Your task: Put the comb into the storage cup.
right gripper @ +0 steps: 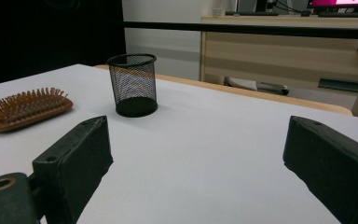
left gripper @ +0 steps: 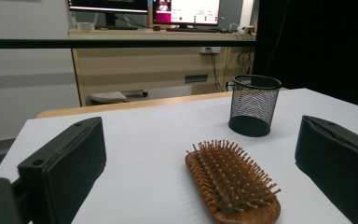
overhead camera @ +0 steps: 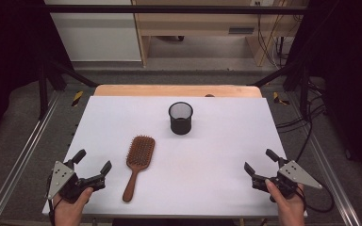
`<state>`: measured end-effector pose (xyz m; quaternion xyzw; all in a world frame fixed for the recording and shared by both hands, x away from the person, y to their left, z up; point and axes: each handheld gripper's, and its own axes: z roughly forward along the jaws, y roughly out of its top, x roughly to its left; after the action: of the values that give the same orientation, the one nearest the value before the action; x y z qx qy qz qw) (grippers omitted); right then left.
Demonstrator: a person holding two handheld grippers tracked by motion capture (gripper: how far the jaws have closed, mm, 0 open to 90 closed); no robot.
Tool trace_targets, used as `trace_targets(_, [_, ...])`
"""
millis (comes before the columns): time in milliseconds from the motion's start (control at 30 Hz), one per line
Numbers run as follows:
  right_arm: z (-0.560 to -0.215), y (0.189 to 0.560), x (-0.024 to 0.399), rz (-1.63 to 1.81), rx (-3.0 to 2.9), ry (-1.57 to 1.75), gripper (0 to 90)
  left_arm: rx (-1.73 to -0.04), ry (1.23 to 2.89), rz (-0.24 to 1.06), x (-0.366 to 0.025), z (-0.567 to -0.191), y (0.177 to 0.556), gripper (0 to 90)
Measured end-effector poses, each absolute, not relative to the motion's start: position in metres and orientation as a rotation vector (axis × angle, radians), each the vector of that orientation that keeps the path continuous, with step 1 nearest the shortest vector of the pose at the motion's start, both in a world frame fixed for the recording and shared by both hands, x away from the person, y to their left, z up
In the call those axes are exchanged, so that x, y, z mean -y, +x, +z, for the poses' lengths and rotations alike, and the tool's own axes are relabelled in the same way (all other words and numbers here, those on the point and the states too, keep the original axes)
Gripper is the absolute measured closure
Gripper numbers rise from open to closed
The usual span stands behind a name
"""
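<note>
Both tongs, left (overhead camera: pixel 93 163) and right (overhead camera: pixel 259 161), gape empty; nothing is grasped yet. Next, likely, left tongs reach the brush (overhead camera: pixel 136 165) for the cup (overhead camera: pixel 180 117).

The white counter (overhead camera: pixel 217 160) has a thin wooden edge (overhead camera: pixel 176 90) at 12 o'clock. Past that edge is grey floor (overhead camera: pixel 193 75). Farther at 12 o'clock stands a light wooden desk (overhead camera: pixel 193 23), and two lit screens (left gripper: pixel 186 11) sit on top of it. A white cupboard (overhead camera: pixel 94 33) stands at 11 o'clock. A black bar (overhead camera: pixel 169 9) runs across, high up. A shiny metal rail (overhead camera: pixel 23 155) lies at 9 o'clock and another rail (overhead camera: pixel 327 160) at 3 o'clock. Black cables (overhead camera: pixel 306 117) lie on the floor at 2 o'clock.
</note>
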<state>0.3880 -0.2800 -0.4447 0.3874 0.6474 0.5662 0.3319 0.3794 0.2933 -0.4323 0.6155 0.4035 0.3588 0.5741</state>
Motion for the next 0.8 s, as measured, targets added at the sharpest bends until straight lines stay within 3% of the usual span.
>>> trace_targets(800, [-0.447, 0.388, 0.278, 1.448, -1.704, 1.029, 7.3, -0.930, 1.500, 0.791, -0.266, -0.431, 0.387, 2.9])
